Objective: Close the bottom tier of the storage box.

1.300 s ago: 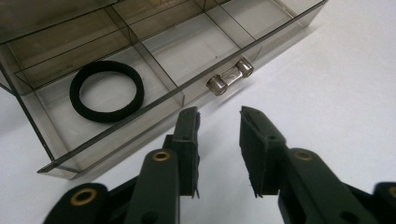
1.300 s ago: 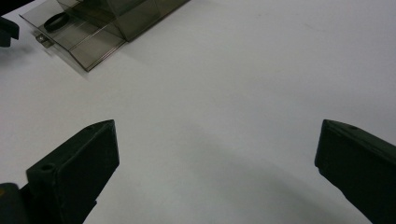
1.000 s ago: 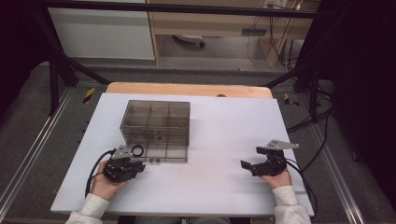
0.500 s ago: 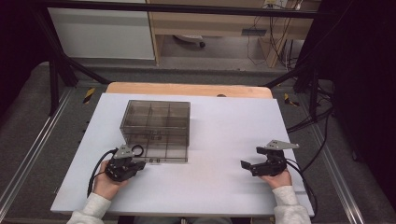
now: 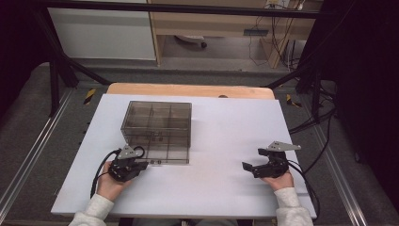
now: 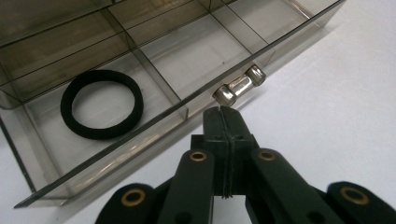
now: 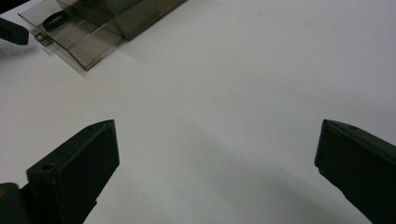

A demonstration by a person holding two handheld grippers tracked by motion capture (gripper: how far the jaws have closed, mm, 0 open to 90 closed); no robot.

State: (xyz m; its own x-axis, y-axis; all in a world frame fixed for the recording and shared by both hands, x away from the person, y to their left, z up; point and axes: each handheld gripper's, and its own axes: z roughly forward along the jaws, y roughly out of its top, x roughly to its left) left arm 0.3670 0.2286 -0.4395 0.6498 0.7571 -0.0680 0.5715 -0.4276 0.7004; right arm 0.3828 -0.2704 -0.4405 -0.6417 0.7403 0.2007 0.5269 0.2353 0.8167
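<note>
A smoky clear compartment box (image 5: 157, 120) stands on the white table top, left of centre. Its bottom drawer (image 6: 140, 135) is pulled out toward me. A black rubber ring (image 6: 101, 103) lies in the drawer's corner compartment. The drawer's small clear handle (image 6: 239, 86) has metal ends. My left gripper (image 6: 222, 114) is shut with nothing between its jaws, its tip just short of that handle. In the high view the left gripper (image 5: 136, 164) sits at the drawer's near left corner. My right gripper (image 5: 249, 165) rests far to the right, open, with bare table between its jaws (image 7: 215, 135).
The white board (image 5: 226, 132) lies on a wooden table whose far edge (image 5: 188, 89) shows beyond it. Black frame bars and cables run along both sides. The box (image 7: 116, 18) lies far off to the upper left in the right gripper view.
</note>
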